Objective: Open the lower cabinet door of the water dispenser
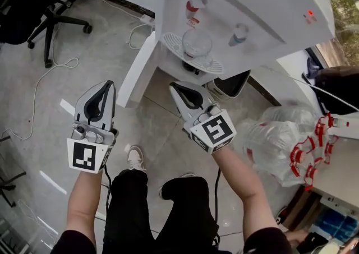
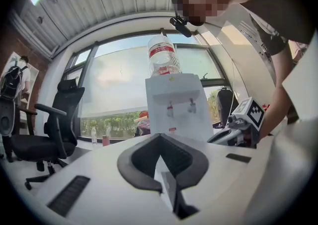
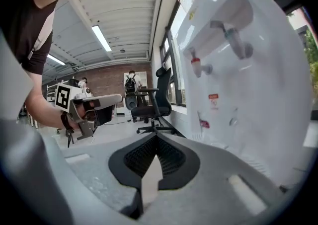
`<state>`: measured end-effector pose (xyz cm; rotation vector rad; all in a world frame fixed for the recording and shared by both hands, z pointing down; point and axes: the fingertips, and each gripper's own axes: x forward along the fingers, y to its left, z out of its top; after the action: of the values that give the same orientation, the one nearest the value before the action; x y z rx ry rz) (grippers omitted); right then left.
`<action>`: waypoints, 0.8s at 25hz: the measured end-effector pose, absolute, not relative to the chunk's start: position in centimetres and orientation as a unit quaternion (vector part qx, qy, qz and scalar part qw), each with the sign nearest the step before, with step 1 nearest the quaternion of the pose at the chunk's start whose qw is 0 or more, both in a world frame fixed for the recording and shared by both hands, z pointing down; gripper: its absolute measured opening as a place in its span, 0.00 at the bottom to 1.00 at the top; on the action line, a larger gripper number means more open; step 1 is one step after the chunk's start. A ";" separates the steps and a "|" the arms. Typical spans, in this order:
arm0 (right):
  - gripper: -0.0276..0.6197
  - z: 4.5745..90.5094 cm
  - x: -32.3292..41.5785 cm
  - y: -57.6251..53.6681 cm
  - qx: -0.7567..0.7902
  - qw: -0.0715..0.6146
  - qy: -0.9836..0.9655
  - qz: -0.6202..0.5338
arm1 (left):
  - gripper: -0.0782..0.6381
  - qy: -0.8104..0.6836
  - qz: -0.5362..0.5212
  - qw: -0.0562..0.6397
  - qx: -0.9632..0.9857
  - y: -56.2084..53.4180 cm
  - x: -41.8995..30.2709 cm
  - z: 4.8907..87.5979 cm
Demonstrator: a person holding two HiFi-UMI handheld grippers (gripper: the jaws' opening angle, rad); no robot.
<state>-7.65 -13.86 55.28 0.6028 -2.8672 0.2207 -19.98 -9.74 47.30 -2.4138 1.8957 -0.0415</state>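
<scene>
My left gripper [image 1: 104, 86] and my right gripper [image 1: 180, 89] both have their jaws pressed together on nothing. I hold them side by side in the air in front of the water dispenser [image 1: 241, 6], clear of it. The right one sits just below the drip tray [image 1: 171, 40], and the lower cabinet door [image 1: 137, 70] seems to be the white panel angling out from the dispenser's lower left between my two grippers (from this steep angle I cannot be sure it is the door).
</scene>
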 end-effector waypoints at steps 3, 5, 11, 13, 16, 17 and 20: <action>0.05 51.8 -4.9 -14.4 0.243 0.107 -0.960 0.088 | 0.12 0.605 -0.020 0.037 -0.795 -10.8 -18.4 43.4; 0.05 49.8 -2.8 -14.5 0.273 0.110 -0.949 0.108 | 0.12 0.599 -0.018 0.024 -0.800 -11.1 -17.2 40.9; 0.05 42.3 1.5 -14.0 0.331 0.112 -0.928 0.131 | 0.12 0.562 -0.023 -0.003 -0.826 -11.7 -13.3 33.8; 0.05 40.2 2.8 -13.7 0.343 0.111 -0.923 0.132 | 0.12 0.548 -0.020 -0.011 -0.836 -11.7 -11.7 32.1; 0.05 37.0 4.6 -13.5 0.362 0.106 -0.917 0.132 | 0.12 0.535 -0.003 -0.021 -0.845 -11.7 -9.8 29.0; 0.05 36.0 5.0 -13.3 0.367 0.105 -0.915 0.129 | 0.12 0.531 0.000 -0.023 -0.847 -11.8 -9.3 28.0; 0.05 32.8 5.7 -12.6 0.380 0.101 -0.911 0.125 | 0.12 0.522 -0.004 -0.016 -0.853 -11.8 -8.1 25.1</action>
<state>5.68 -12.62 32.78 1.1222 -2.6917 0.3702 -8.11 -11.78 25.10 -2.7072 1.6570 -0.0119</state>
